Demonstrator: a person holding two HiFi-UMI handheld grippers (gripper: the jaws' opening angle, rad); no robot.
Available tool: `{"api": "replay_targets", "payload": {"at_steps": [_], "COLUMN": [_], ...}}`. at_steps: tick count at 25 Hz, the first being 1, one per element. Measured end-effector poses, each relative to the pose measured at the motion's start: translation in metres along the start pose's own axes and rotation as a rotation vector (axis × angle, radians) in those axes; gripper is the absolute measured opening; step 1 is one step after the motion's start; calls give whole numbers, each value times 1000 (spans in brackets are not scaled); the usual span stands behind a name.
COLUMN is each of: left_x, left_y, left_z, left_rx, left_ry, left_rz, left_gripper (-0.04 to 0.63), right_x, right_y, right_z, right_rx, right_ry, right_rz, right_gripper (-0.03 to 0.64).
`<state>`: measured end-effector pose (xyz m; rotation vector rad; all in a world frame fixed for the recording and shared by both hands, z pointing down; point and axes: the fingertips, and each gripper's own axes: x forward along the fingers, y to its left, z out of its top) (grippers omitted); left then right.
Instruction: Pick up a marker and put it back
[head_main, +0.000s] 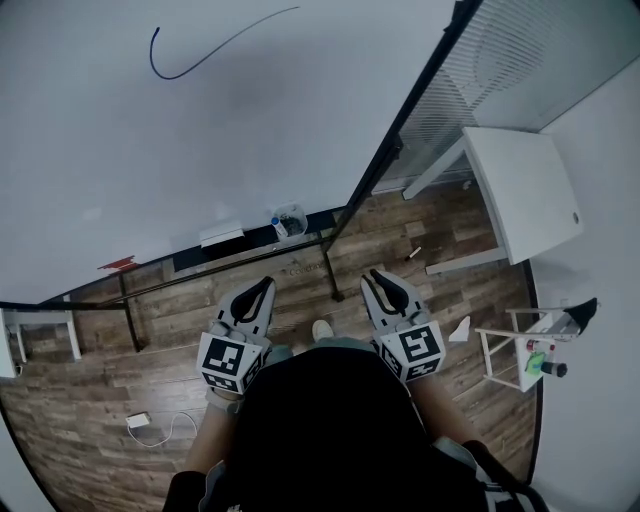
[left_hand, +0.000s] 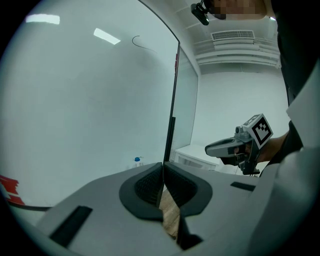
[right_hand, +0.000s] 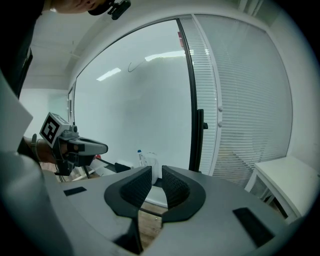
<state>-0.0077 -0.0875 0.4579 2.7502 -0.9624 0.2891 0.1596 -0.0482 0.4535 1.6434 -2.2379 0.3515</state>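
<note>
1. White glossy whiteboard (head_main: 200, 120) w/ dark tray rail (head_main: 250, 246) along its bottom edge; blue-capped white marker (head_main: 277, 226) stands there, in what looks like a clear plastic cup (head_main: 293, 217).
2. Left gripper (head_main: 266, 284): jaws closed tip to tip, nothing held.
3. Right gripper (head_main: 370, 278): jaws a narrow gap apart, nothing btw them. Both grippers well apart from marker.

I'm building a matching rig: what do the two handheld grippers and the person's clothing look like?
The left gripper and right gripper match: light grey bodies, two black ribbed curved pads each. Each carries a white cube with black square markers. No cables show. The person wears a dark top.
</note>
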Motion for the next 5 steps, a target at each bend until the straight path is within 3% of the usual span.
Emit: {"api": "replay_targets", "payload": {"at_steps": [5], "left_x": [-5], "left_y": [-4], "left_z": [-6], "left_rx": [-5], "left_ry": [12], "left_rz": [10], "left_gripper": [23], "right_x": [-2], "right_y": [-1], "right_z": [0], "right_rx": [0], "right_ry": [-3], "right_rz": [11], "right_gripper": [84]}}
